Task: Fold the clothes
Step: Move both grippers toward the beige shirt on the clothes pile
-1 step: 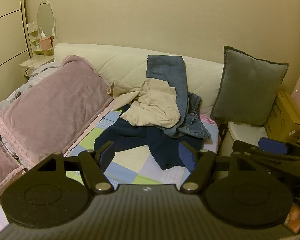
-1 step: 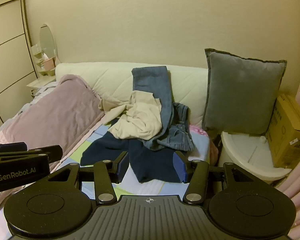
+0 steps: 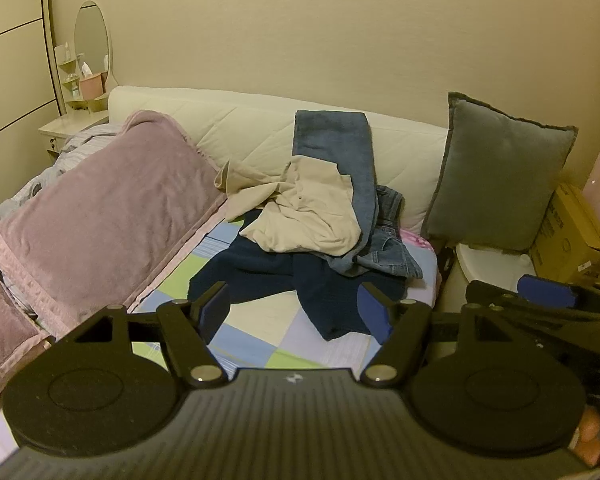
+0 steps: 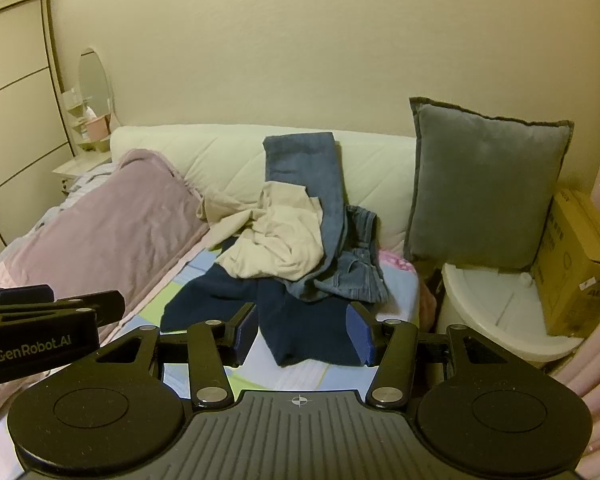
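Denim, cotton and a dark knit make up the heap on the bed [image 3: 260,320]. The jeans [image 3: 340,168] hang with one leg draped up over the cream headboard [image 3: 236,132] and the waist crumpled below at the right. A beige garment [image 3: 308,216] lies bunched on top of the heap, and a navy garment [image 3: 308,284] is spread loosely beneath both, its near edge reaching furthest toward the grippers. None of the three lies folded; all are rumpled and overlapping.

Both tools hover short of the heap, touching no cloth. The left gripper [image 3: 296,312] has its blue pads well apart with nothing between them, and the right gripper [image 4: 304,332] is likewise spread wide and empty.

My judgement is that the beige piece is light, soft and limp, so it should lift off easily if pinched at a hem or shoulder seam, though which part is which I cannot make out in the bunching. The jeans are likely the heaviest and stiffest; the waistband gives a thick edge that two fingers can bite without slipping, while a pinch mid-leg would let the rest drag. The navy piece looks thicker and a little fuzzy, probably grippy rather than slick, and its near corners are the clearest holds. Because it is pinned under the others, pulling it would drag them along.

A grey cushion [image 3: 500,176] leans to the right, and a pink blanket [image 3: 100,208] lies along the left.
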Demonstrator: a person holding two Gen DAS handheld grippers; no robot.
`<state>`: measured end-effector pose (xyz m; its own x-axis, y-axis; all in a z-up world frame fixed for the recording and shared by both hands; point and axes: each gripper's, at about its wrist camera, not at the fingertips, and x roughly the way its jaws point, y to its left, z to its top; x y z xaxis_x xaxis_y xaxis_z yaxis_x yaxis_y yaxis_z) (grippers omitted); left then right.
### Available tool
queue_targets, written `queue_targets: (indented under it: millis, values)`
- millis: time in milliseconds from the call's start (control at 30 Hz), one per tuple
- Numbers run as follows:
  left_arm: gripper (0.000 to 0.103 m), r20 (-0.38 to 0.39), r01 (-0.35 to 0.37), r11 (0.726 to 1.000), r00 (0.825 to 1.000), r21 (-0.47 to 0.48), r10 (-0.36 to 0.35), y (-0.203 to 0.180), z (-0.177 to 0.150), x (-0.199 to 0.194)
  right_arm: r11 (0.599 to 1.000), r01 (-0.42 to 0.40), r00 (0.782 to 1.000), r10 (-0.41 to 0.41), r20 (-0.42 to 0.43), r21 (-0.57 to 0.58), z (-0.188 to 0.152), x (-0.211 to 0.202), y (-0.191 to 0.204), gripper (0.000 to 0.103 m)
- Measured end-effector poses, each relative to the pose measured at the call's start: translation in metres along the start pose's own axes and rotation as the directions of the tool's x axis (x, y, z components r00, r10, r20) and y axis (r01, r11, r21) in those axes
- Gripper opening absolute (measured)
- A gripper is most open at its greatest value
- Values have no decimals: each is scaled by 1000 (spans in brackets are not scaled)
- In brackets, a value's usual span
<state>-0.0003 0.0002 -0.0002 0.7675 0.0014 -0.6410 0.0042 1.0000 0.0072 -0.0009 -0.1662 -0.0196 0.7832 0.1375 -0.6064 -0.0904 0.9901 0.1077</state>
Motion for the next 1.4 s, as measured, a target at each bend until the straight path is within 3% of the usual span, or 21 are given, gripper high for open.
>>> queue_targets:
  millis: [200, 700, 1100, 1400]
  values:
    - [67, 2, -3, 1000, 1000, -2, 3, -5, -5, 5, 1000, 7, 1000, -7, -4, -2, 9, 3, -3, 53]
    - [67, -12, -3, 999, 1000, -48, 2, 22, 7, 21, 1000, 20, 1000, -20, -6, -13, 26, 13, -6, 53]
    - [67, -19, -6, 996, 1000, -92, 5, 38, -2, 24, 999, 18, 1000, -18, -6, -38, 29, 25, 5, 53]
    - [67, -27, -8, 994, 1000, -107, 5, 35, 0, 32, 999, -29, 999, 28, -31, -26, 27, 42, -4, 53]
